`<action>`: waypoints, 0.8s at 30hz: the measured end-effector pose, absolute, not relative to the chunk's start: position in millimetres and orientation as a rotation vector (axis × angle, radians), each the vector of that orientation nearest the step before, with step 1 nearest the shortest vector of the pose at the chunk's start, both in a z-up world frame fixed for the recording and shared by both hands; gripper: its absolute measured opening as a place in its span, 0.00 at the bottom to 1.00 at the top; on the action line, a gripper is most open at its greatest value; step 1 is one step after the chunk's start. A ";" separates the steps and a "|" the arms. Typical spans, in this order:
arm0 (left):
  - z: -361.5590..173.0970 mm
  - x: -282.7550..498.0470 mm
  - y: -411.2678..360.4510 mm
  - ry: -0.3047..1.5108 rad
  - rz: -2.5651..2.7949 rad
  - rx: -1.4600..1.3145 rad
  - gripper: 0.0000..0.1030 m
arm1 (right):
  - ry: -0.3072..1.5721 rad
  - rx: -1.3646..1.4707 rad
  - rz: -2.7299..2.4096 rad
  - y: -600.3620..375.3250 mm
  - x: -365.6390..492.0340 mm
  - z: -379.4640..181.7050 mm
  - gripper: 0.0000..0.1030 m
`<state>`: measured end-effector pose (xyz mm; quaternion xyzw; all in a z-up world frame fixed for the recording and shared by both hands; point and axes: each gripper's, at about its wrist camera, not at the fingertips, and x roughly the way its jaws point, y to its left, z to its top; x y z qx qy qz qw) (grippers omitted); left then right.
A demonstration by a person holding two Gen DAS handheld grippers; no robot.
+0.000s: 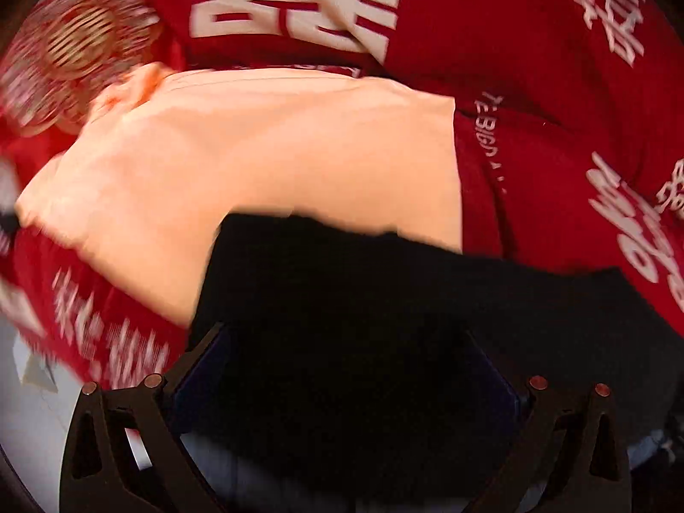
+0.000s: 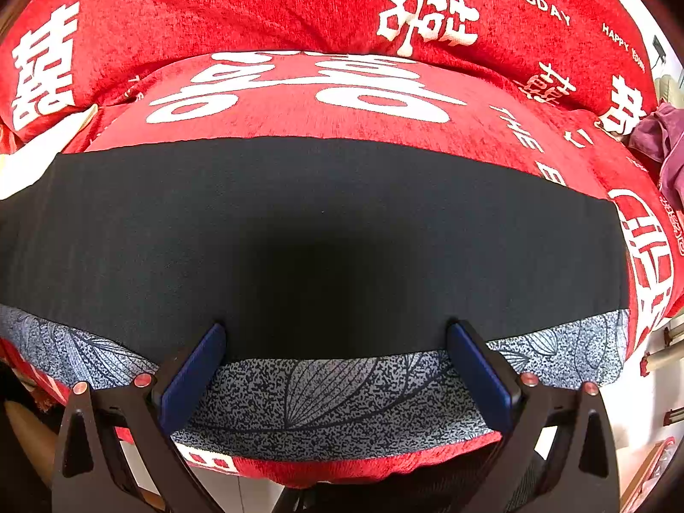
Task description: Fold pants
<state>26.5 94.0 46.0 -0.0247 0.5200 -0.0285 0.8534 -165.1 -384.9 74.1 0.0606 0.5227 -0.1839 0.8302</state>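
Observation:
The black pants (image 2: 299,222) lie flat as a wide band across a red sofa cover (image 2: 299,94), their near edge over a grey leaf-patterned cloth (image 2: 325,402). My right gripper (image 2: 335,333) is open, its blue pads (image 2: 194,372) at the pants' near edge, nothing between them. In the left wrist view, which is motion-blurred, the black pants (image 1: 384,320) fill the lower frame. My left gripper (image 1: 346,337) is open wide and hovers close over the dark fabric; its tips are hard to make out.
A peach-coloured cloth (image 1: 256,162) lies on the red cover (image 1: 534,64) beyond the pants in the left wrist view. A purple garment (image 2: 667,145) sits at the sofa's right end. Pale floor (image 2: 641,406) lies beyond the sofa's right edge.

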 end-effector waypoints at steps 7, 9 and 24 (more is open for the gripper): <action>7.6 -16.6 86.0 1.146 -0.025 0.001 1.00 | 1.106 0.129 -0.396 -384.4 -164.2 73.9 1.00; 13.6 -15.1 82.2 1.186 -0.024 -0.008 1.00 | 1.107 0.131 -0.394 -384.7 -164.4 73.8 1.00; 23.5 -42.6 65.5 1.204 0.004 0.026 1.00 | 1.098 0.135 -0.393 -385.5 -164.4 74.1 1.00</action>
